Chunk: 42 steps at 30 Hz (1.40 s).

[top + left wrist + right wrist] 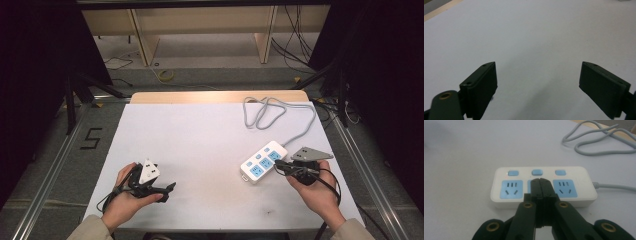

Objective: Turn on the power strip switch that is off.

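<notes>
white plastic power strip with blue sockets (263,162) near desk's right edge, grey cord (270,111) looping toward far edge | right gripper (540,185) pressed closed over middle socket | left gripper (537,85) spread wide above matte white desk (200,140)

White power strip (544,186) with light-blue sockets and buttons (grey cord (270,112), upper right); white table (200,135); black gripper jaws.
</notes>
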### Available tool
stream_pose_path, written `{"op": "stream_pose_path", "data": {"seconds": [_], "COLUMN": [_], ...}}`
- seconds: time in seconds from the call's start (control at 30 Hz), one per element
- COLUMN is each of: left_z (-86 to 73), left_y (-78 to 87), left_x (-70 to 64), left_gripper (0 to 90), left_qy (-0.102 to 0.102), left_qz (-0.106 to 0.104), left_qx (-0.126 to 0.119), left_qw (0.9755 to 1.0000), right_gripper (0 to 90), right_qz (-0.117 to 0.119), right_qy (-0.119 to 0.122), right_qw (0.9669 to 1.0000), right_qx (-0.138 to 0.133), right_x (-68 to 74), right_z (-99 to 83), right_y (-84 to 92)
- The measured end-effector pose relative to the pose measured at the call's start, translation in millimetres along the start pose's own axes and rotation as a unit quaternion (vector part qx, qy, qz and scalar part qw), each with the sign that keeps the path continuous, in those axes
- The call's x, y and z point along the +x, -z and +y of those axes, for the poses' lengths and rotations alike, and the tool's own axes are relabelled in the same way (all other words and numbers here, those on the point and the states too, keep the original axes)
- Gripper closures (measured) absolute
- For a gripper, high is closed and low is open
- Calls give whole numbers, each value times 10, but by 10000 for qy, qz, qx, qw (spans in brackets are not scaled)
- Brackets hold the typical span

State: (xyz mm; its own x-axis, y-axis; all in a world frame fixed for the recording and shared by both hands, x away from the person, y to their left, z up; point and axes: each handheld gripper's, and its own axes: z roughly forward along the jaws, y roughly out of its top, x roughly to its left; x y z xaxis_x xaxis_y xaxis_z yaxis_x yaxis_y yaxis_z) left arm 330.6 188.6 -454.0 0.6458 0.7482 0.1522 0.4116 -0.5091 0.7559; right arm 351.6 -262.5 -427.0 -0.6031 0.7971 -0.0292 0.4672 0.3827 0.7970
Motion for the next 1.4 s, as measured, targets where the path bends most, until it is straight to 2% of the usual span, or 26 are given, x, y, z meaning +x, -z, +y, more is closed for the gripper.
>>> {"op": "stream_pose_path", "data": {"seconds": [0.47,0.73,0.87,1.4], "left_z": [11,13,15,24], "left_y": [-1,-9,0,0], "left_x": [7,11,15,11], "left_gripper": [145,145,145,145], "left_qy": [10,82,24,26], "left_qz": [-4,8,3,3], "left_qx": [2,-48,-16,-71], "left_qw": [10000,10000,10000,10000], "right_gripper": [900,900,900,900], "right_qz": [21,6,-8,30], "right_qy": [98,162,171,189], "right_qw": [9999,9998,9997,9990], "right_qx": [39,138,170,400], "right_x": [8,-7,-13,-27], "right_z": [126,176,219,306], "right_y": [-102,-163,-193,-342]}}
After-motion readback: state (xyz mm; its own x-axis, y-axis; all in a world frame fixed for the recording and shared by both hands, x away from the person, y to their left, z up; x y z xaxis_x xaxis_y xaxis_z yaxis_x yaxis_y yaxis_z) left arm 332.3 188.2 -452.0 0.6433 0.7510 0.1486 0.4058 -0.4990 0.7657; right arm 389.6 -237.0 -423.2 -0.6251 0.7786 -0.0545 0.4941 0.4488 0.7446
